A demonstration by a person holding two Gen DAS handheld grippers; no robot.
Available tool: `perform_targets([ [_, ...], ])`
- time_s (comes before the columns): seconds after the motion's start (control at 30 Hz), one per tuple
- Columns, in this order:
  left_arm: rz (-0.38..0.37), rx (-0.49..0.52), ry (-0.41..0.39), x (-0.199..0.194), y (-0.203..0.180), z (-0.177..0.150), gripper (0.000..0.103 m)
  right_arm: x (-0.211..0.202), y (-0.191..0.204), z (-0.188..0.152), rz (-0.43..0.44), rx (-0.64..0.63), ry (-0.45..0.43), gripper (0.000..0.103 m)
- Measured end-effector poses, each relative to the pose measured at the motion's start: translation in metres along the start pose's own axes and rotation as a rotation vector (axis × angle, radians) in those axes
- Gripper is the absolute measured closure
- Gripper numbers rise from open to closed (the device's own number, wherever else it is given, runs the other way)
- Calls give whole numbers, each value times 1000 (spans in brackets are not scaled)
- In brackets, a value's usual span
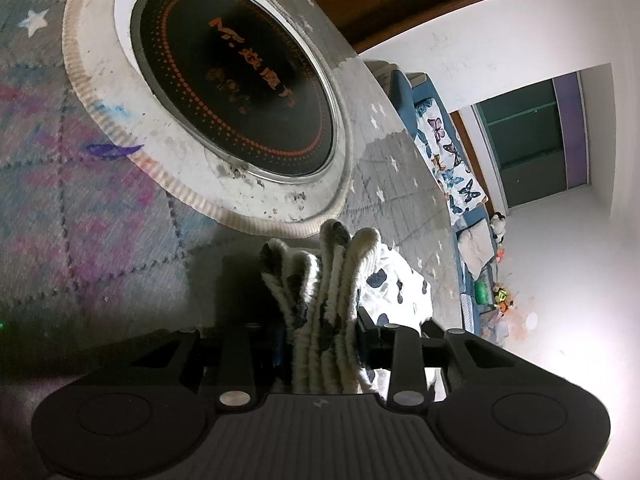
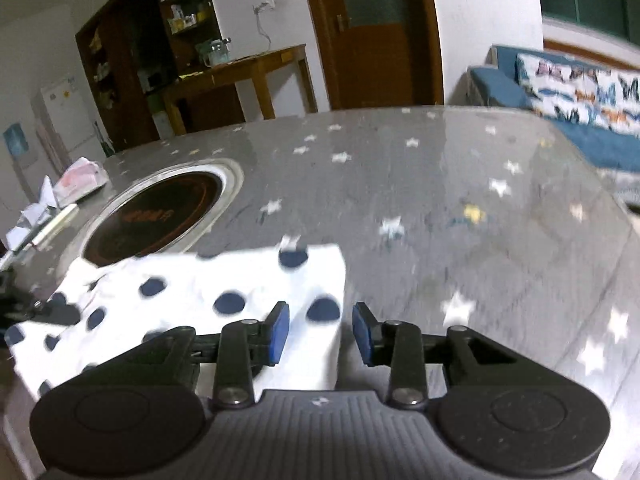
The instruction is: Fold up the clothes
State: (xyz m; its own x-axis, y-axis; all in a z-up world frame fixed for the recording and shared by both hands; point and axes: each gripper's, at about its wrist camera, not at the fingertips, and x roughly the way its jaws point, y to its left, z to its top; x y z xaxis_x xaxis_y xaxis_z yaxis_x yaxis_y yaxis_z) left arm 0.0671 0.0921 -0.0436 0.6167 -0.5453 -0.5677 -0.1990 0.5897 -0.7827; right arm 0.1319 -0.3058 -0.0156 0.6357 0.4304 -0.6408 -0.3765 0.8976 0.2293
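A white garment with dark blue dots [image 2: 192, 300] lies folded on the grey star-patterned table [image 2: 440, 208], at the lower left of the right wrist view. My right gripper [image 2: 320, 334] is open and empty, its blue pads just above the garment's right edge. My left gripper [image 1: 320, 344] is shut on several bunched layers of the same dotted garment [image 1: 320, 288], which stick up between its fingers near the table's edge.
A round black induction hob [image 1: 236, 80] in a white ring is set into the table, also in the right wrist view [image 2: 156, 216]. Papers and a tissue pack [image 2: 76, 180] lie at the far left. A blue sofa with a butterfly cushion [image 2: 580, 96] stands beyond the table.
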Motion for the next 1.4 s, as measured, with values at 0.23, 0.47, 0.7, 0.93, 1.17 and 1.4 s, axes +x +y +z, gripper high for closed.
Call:
perform_targets([
  [0.23,54,60,-10,-1,-14,-2,68,-7,4,-18,56,59,-37,88],
  [0.47,82,179,4,8,-51,-1,69,-33,0,-8,38,54,-118,96],
  [0.7,70,290,49,46,-103,-4,68,-61,-30,15,-80,37,-190,96],
  [0.93,80,409,75,93,-148,-19,68,-67,-72,31,-194,63,-216,97],
  [1.17,127,507,91,129,-169,-37,64,-50,-112,26,-291,101,-174,96],
  [1.4,168,556,56,122,-169,-37,43,-47,-118,18,-305,103,-172,86],
])
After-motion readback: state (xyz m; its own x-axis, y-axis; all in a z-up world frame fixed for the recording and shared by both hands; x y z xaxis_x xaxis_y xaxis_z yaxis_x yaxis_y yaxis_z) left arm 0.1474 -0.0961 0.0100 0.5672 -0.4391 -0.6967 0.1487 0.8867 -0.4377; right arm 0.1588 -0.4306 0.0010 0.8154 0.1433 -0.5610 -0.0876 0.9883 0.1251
